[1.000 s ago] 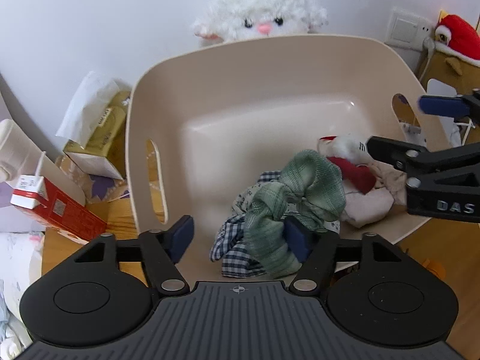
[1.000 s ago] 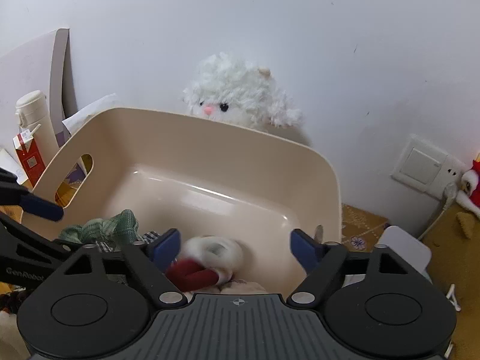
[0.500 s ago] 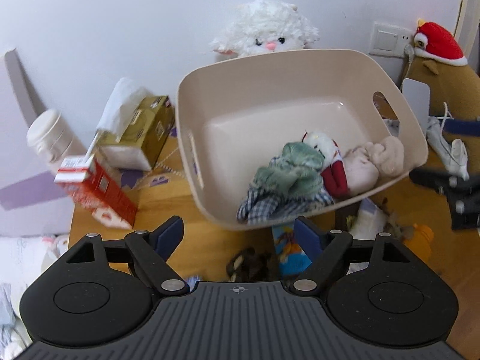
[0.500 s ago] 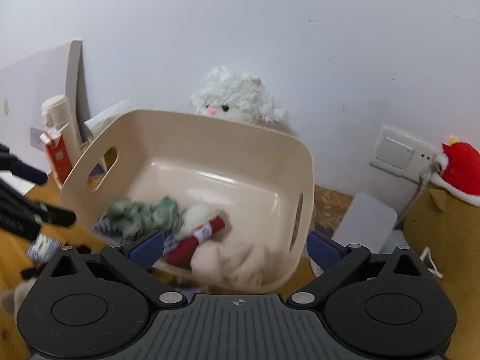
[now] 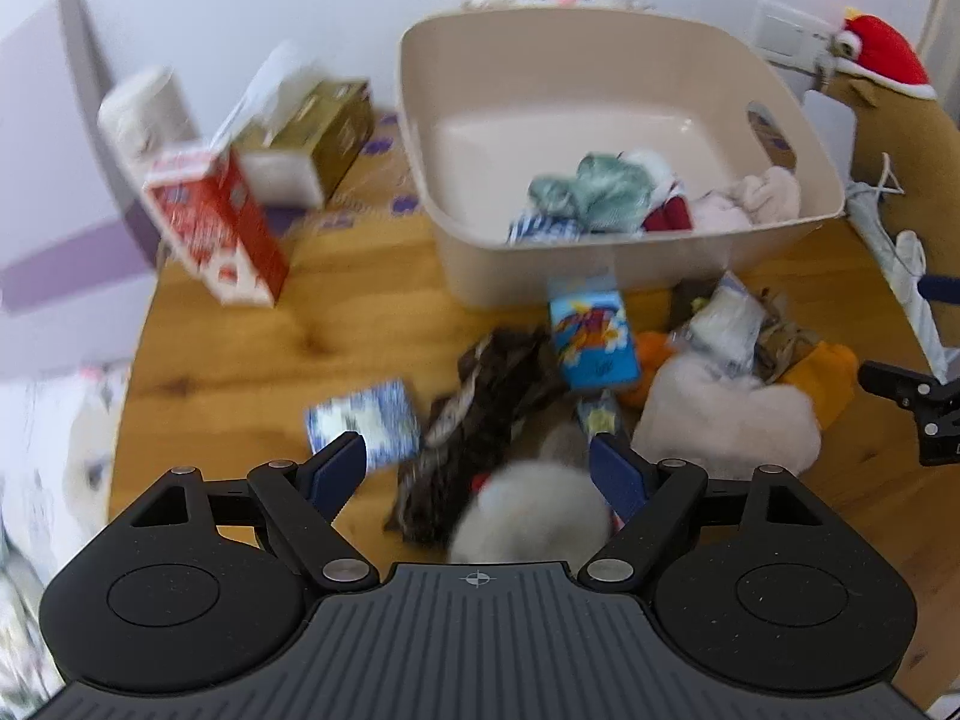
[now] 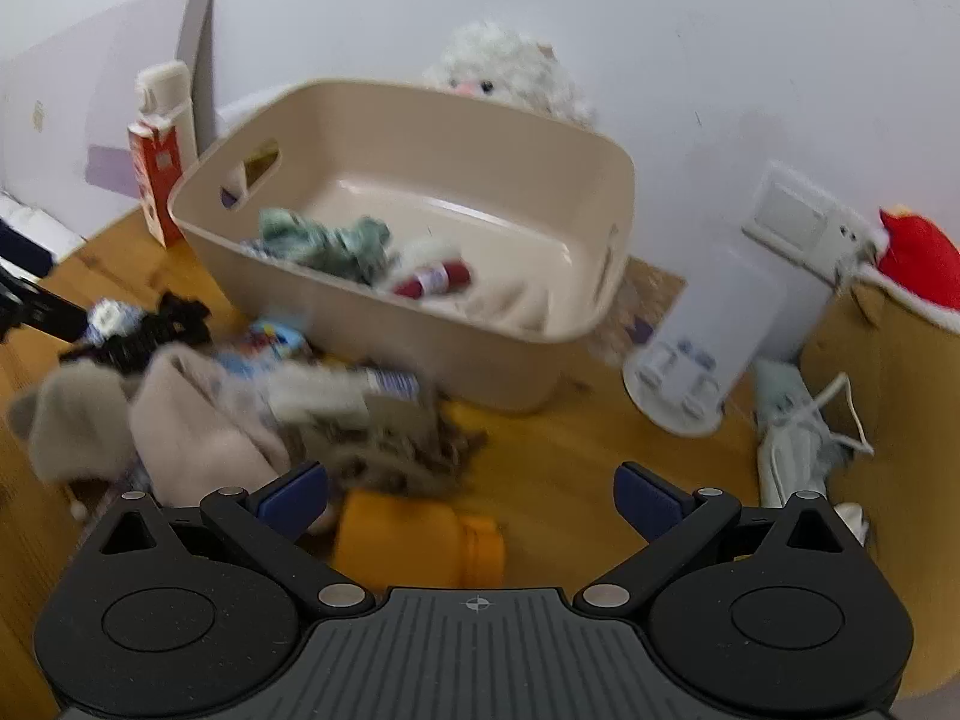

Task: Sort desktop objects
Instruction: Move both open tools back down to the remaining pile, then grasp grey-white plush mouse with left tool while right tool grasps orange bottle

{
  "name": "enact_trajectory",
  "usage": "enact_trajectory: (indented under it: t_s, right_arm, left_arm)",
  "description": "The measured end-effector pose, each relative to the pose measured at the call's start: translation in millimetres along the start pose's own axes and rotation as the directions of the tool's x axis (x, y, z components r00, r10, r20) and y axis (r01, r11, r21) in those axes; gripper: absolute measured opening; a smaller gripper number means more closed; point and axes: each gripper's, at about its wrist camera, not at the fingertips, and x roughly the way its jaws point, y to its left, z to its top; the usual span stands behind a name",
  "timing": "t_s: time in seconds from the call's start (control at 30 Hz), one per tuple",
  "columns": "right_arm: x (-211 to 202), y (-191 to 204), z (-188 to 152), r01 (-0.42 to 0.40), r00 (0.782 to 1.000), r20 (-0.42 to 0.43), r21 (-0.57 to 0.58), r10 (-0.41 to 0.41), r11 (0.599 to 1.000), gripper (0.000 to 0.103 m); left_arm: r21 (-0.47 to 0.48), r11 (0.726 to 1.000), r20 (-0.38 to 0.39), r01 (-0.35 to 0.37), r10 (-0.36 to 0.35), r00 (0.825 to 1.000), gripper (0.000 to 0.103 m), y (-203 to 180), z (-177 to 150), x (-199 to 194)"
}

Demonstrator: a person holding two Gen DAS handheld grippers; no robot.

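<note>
A beige bin (image 5: 600, 30) stands at the back of the wooden table and holds a green cloth (image 5: 600, 189), a red-and-white soft item (image 5: 666, 210) and a cream cloth (image 5: 765, 195). My left gripper (image 5: 477, 468) hangs open in front of the bin, above a dark patterned cloth (image 5: 480, 402) and a grey fluffy ball (image 5: 528, 522), touching neither. A blue carton (image 5: 591, 330), a blue-white packet (image 5: 366, 420) and a cream cloth (image 5: 720, 420) lie close by. Empty and open, my right gripper (image 6: 471, 498) hovers over an orange item (image 6: 414, 540).
A red carton (image 5: 216, 222), a tissue box (image 5: 306, 138) and a white bottle (image 5: 144, 108) stand left of the bin. A white plush (image 6: 510, 60) sits behind it. A white stand (image 6: 708, 348), a wall socket (image 6: 804, 222) and a red-hatted plush (image 5: 882, 48) are at the right.
Both grippers have drawn back out of the bin to the pile in front of it. The green cloth and the red-and-white item stayed in the bin. Both sets of jaws stand wider.
</note>
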Motion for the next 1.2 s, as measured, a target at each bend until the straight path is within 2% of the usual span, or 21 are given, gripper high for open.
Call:
enact_trajectory:
  t_s: [0.1,0.27,0.43,0.83,0.97,1.03,1.07,1.17,1.2]
  right_arm:
    - [4.8,-1.0,-12.1,-0.011,1.000,-0.021,0.012,0.011,1.000,0.103]
    - [16.2,1.9,-27.3,-0.053,0.997,-0.053,0.038,0.055,0.998,0.103]
    - [35.8,4.5,-33.4,-0.051,0.994,-0.087,0.095,0.060,0.994,0.103]
    - [68.6,15.1,-33.6,-0.054,0.987,-0.152,0.033,0.059,0.998,0.103]
    - [71.8,13.8,-33.4,-0.068,0.987,-0.144,0.046,0.074,0.997,0.103]
    - [71.9,14.1,-33.3,-0.069,0.988,-0.138,0.042,0.074,0.997,0.103]
    - [71.6,14.4,-33.5,-0.069,0.988,-0.137,0.037,0.073,0.997,0.102]
    - [69.7,13.3,-32.6,-0.092,0.987,-0.128,0.045,0.097,0.995,0.091]
    - [69.0,12.9,-32.5,-0.097,0.987,-0.126,0.044,0.102,0.994,0.087]
  left_arm:
    - [-0.027,1.000,-0.041,0.010,-0.011,0.999,0.083,0.7,-12.5,5.0]
    - [-0.018,1.000,-0.086,-0.001,-0.001,0.996,0.083,-3.2,-28.9,16.5]
    - [-0.012,1.000,-0.134,0.011,-0.013,0.991,0.083,-8.3,-40.1,31.1]
    - [0.007,1.000,-0.147,-0.013,0.014,0.989,0.083,-11.8,-42.1,56.9]
    - [0.006,1.000,-0.136,-0.006,0.006,0.991,0.082,-13.1,-42.4,57.8]
    - [0.004,1.000,-0.138,0.007,-0.006,0.990,0.067,-13.7,-43.0,58.8]
    - [0.008,1.000,-0.143,0.009,-0.008,0.990,0.064,-14.1,-43.2,59.6]
    - [0.013,1.000,-0.160,0.011,-0.009,0.987,0.052,-14.1,-44.3,61.2]
    - [0.004,1.000,-0.166,0.021,-0.020,0.986,0.044,-13.0,-44.9,61.6]
